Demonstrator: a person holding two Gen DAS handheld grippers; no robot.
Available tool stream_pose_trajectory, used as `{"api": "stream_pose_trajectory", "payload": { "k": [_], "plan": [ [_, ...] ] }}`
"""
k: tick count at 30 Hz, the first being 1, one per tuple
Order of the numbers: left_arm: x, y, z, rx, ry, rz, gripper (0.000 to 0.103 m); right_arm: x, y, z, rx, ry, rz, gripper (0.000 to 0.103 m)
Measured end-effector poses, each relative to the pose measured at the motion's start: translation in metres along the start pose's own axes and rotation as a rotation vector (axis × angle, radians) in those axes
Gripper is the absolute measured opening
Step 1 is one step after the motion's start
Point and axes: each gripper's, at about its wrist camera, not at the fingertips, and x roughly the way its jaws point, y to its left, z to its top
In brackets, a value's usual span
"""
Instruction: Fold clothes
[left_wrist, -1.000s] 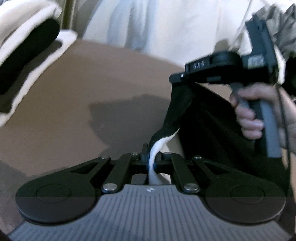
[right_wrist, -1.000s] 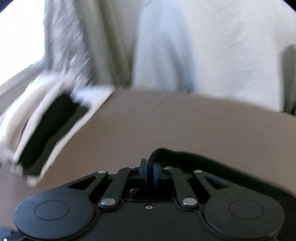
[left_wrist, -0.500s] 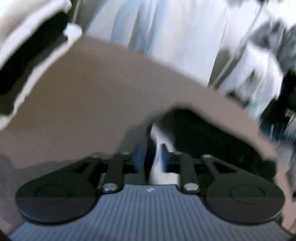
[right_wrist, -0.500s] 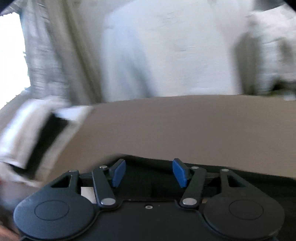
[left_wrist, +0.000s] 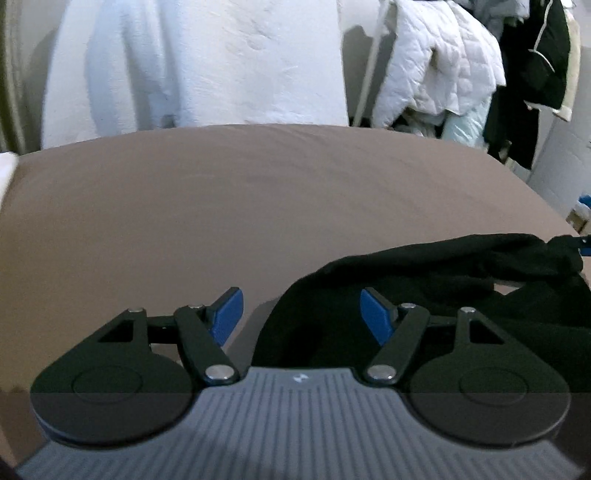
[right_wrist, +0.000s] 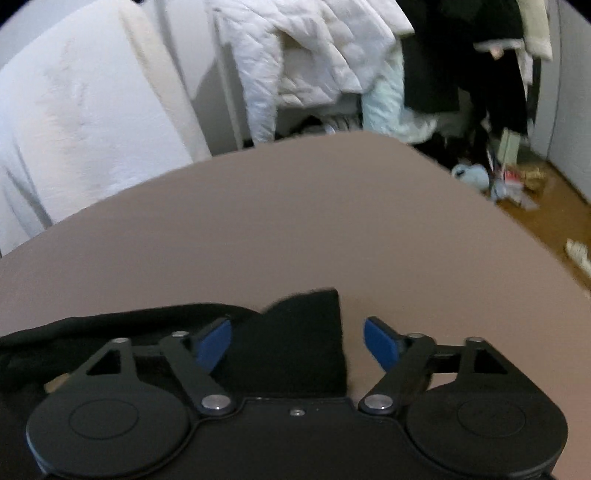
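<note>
The left gripper (left_wrist: 301, 314) pointed down at the bed (left_wrist: 258, 206). Its jaws stood apart and were opening wider. The blue pads (left_wrist: 227, 314) pinched nothing. One end of the black cloth (left_wrist: 424, 280) lay on the bed between the jaws, nearer the right pad, but the pads did not press on it. From there the cloth ran off toward 3 o'clock in a rumpled heap.

The right gripper (right_wrist: 297, 345) pointed down too. Its jaws were also apart and opening. A flat corner of the same cloth (right_wrist: 295, 343) lay between its pads (right_wrist: 214, 343); whether the left pad brushed it could not be told, but nothing squeezed it. The rest of the cloth went off toward 9 o'clock.

Past the cloth, the brown bed was bare out to its far edge at 12 o'clock. Behind that edge hung a big white blanket (left_wrist: 207, 62). Toward 1 o'clock hung a puffy white coat (left_wrist: 439, 62), and toward 2 o'clock hung dark clothes (left_wrist: 532, 74). In the right view, small things lay on a wood floor (right_wrist: 546, 218) at 2 o'clock.
</note>
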Motion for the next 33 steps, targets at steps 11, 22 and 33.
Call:
{"api": "stream_pose_trajectory", "payload": {
  "k": [11, 22, 33],
  "plan": [
    [0.028, -0.022, 0.014, 0.083, -0.034, 0.095, 0.003, 0.032, 0.077, 0.044, -0.289, -0.215, -0.020, 0.011],
    [0.048, 0.020, 0.010, -0.184, 0.028, 0.149, 0.049, 0.081, 0.088, 0.103, -0.307, -0.138, -0.196, 0.070],
    [0.024, 0.017, 0.005, -0.154, 0.109, 0.037, 0.049, 0.044, -0.028, 0.020, 0.054, 0.084, 0.255, 0.070]
  ]
}}
